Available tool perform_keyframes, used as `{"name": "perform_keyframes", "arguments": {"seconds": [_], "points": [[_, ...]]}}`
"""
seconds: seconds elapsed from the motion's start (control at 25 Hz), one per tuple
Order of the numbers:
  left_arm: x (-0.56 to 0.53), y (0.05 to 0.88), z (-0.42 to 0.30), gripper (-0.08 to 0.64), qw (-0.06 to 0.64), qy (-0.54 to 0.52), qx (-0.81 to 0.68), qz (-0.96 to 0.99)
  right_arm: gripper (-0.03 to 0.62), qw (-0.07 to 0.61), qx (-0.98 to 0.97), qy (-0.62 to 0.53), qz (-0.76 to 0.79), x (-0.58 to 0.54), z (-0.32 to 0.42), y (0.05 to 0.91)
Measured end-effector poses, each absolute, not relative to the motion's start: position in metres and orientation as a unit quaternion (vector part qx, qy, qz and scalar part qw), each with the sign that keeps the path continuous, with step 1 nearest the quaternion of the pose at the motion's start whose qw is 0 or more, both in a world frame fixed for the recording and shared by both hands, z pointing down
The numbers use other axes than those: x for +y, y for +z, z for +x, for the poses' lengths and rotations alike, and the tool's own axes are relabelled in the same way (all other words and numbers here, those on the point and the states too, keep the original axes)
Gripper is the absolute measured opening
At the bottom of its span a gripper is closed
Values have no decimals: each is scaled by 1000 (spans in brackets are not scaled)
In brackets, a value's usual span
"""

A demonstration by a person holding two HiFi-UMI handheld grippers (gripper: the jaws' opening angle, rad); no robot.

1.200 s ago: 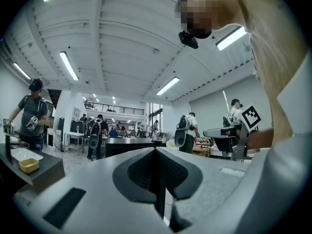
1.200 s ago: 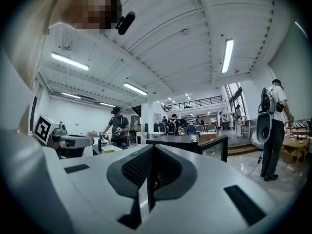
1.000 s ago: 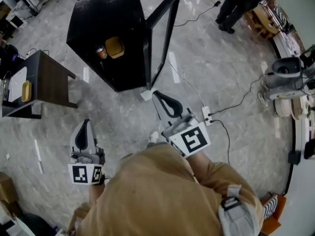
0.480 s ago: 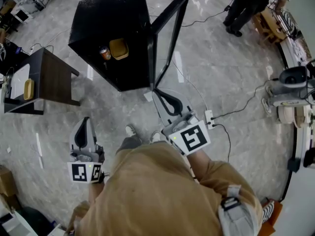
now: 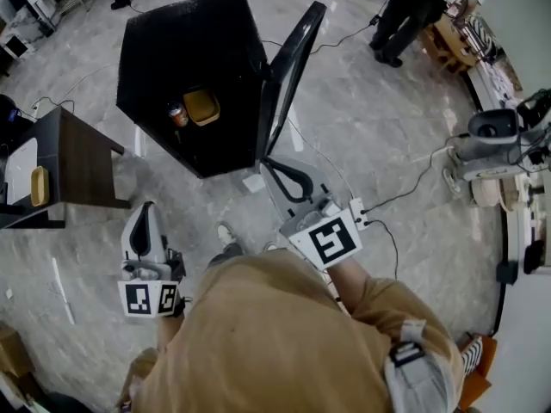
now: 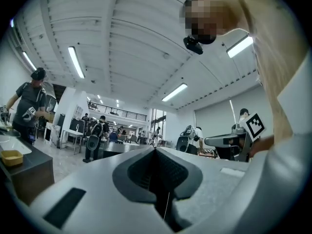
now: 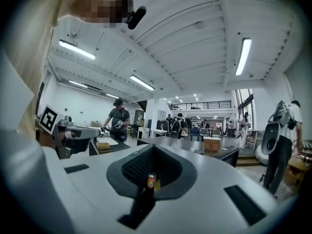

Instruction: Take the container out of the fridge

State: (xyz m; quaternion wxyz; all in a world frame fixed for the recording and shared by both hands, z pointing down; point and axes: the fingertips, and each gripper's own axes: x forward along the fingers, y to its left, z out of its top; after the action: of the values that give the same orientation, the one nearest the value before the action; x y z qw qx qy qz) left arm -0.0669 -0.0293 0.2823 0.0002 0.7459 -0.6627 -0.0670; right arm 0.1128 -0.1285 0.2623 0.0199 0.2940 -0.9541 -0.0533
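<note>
A black fridge [image 5: 189, 50] stands on the floor with its glass door [image 5: 288, 67] swung open. Inside sit a yellow container [image 5: 201, 107] and a drink can [image 5: 177, 114] just left of it. My right gripper [image 5: 274, 169] is shut and empty, its tips near the foot of the open door. In the right gripper view the shut right gripper [image 7: 152, 147] points at the fridge, and the can [image 7: 151, 180] shows in the slit between its fingers. My left gripper [image 5: 144, 213] hangs lower left, well short of the fridge, shut on nothing. The left gripper [image 6: 156, 150] looks out across the room.
A dark side table [image 5: 73, 157] with a small yellow tray [image 5: 39, 185] stands left of the fridge. A power strip [image 5: 357, 206] and cables lie on the floor to the right. A person [image 5: 405, 15] stands at the far right; a grey machine [image 5: 491, 136] is at the right edge.
The person carrying the grippers has stepped a little closer to the fridge, so the right gripper's tips are nearer the door's foot. Both grippers stay shut.
</note>
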Motion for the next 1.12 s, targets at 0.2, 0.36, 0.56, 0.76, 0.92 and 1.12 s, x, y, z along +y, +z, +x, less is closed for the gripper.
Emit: {"name": "perform_keyframes", "arguments": {"seconds": [0.2, 0.36, 0.56, 0.76, 0.92, 1.12], "points": [[-46, 289, -96, 0, 8, -65, -656, 752, 5, 47, -954, -87, 285, -143, 83, 272], [-55, 305, -122, -2, 21, -67, -657, 751, 5, 89, -951, -109, 276, -152, 58, 287], [-62, 316, -136, 0, 35, -66, -653, 754, 5, 130, -945, -124, 274, -165, 43, 299], [-70, 324, -152, 0, 40, -62, -652, 754, 5, 154, -940, -139, 270, -178, 24, 309], [-77, 329, -160, -2, 47, -58, -653, 754, 5, 177, -936, -152, 263, -194, 14, 323], [-85, 340, -167, -2, 55, -58, -652, 754, 5, 208, -931, -173, 246, -206, -1, 348]]}}
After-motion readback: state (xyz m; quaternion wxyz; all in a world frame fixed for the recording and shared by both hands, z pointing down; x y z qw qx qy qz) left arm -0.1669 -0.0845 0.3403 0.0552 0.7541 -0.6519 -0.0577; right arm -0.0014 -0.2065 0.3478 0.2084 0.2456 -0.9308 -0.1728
